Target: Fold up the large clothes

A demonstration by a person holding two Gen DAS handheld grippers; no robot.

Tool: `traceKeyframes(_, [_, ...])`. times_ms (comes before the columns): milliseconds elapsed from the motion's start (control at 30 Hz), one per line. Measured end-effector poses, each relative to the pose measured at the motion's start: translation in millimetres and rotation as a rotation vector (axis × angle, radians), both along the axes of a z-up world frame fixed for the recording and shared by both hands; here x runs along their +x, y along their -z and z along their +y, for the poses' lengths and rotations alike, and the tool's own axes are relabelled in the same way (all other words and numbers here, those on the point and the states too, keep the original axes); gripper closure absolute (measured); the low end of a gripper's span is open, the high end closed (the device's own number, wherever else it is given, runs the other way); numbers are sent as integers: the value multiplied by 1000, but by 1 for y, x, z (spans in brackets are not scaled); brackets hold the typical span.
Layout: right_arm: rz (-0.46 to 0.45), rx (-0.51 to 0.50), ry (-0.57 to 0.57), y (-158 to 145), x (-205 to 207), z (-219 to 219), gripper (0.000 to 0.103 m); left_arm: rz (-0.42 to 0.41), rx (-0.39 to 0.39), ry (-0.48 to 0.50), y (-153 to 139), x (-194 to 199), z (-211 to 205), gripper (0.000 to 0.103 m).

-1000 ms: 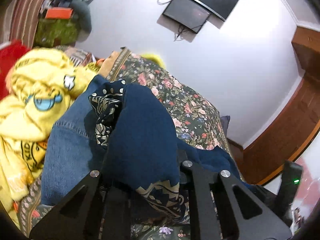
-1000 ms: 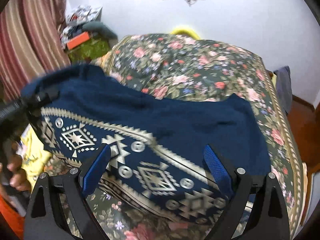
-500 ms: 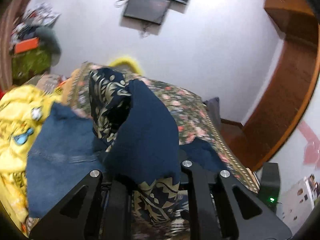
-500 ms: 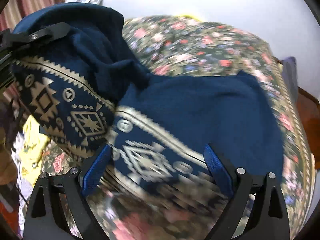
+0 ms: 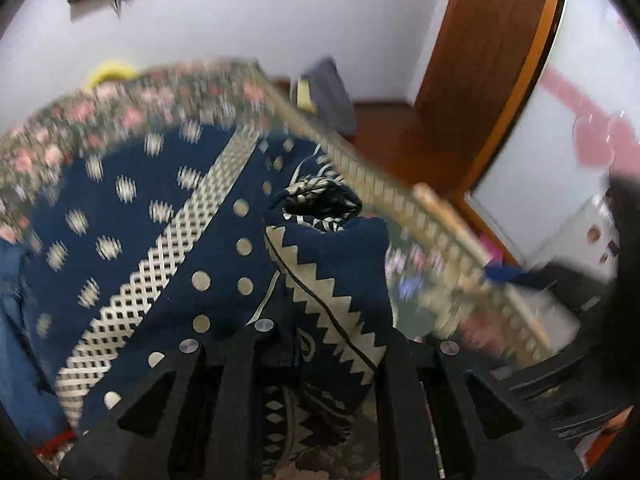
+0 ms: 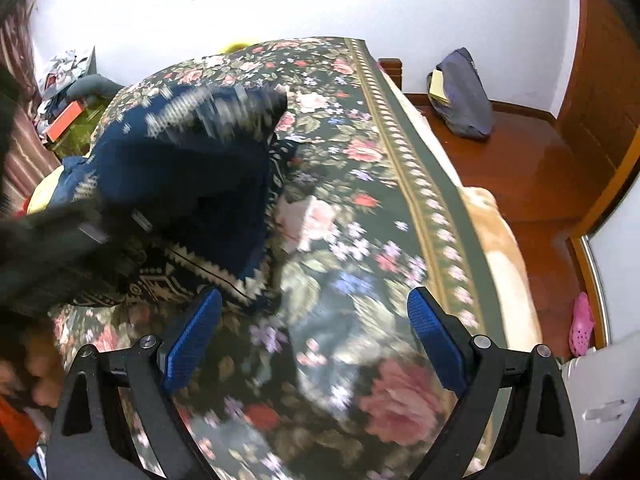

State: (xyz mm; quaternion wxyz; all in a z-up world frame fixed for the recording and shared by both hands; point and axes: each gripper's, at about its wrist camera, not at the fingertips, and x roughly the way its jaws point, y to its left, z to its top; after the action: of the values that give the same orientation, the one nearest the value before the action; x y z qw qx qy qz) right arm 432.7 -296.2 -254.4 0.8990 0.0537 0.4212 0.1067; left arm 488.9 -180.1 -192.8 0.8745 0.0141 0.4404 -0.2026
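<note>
A navy garment with cream dots, a lattice stripe and zigzag trim (image 5: 160,240) lies partly spread on the floral bed cover (image 5: 120,112). My left gripper (image 5: 320,344) is shut on a bunched edge of it and holds that fold up over the spread part. In the right wrist view the same garment (image 6: 180,168) hangs blurred from the left gripper (image 6: 60,248) at the left. My right gripper (image 6: 314,340) stands open over the bare floral cover (image 6: 360,160), its blue pads (image 6: 192,344) wide apart with nothing between them. The garment's trim ends just left of the left pad.
The bed's right edge drops to a wooden floor with a grey bag (image 6: 460,96) and a pink shoe (image 6: 582,324). Yellow clothes (image 6: 44,196) and blue denim (image 5: 16,320) lie at the bed's left. Clutter (image 6: 64,116) sits by the far wall.
My left gripper swung to the right with the garment's edge, carrying it over the spread part. My right gripper moved right, off the garment and over bare bed cover, staying open.
</note>
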Motion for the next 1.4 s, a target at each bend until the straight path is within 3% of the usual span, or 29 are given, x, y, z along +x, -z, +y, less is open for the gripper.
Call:
traceKeyframes(133, [-21, 1, -13, -9, -4, -3, 10, 22, -2, 36, 1, -6, 4, 92])
traceKeyframes(333, [-71, -5, -29, -23, -11, -1, 10, 26, 36, 65, -21, -18, 2, 74])
traceKeyframes(400, [-84, -6, -37, -26, -13, 0, 10, 24, 25, 67, -30, -19, 3, 66])
traceKeyframes(467, [-95, -18, -40, -31, -17, 3, 10, 12, -23, 87, -46, -24, 9, 44])
traceKeyframes(667, [-125, 1, -39, -44, -22, 3, 10, -80, -63, 59, -90, -39, 24, 35])
traceKeyframes(867, [-162, 17, -55, -61, -24, 13, 10, -196, 28, -63, -114, -46, 66, 33])
traceKeyframes(1000, [-184, 44, -88, -70, -17, 30, 10, -191, 39, -134, -110, -44, 99, 30])
traceKeyframes(1167, [-182, 58, -157, -68, 2, 64, 10, -112, 57, -196, -79, -35, 134, 30])
traceKeyframes(1300, [-124, 39, -186, -42, 26, 82, 10, -22, 68, -191, -42, -30, 141, 30])
traceKeyframes(1400, [-40, -4, -133, -9, 47, 78, 10, 4, 64, -183, -20, -31, 136, 25])
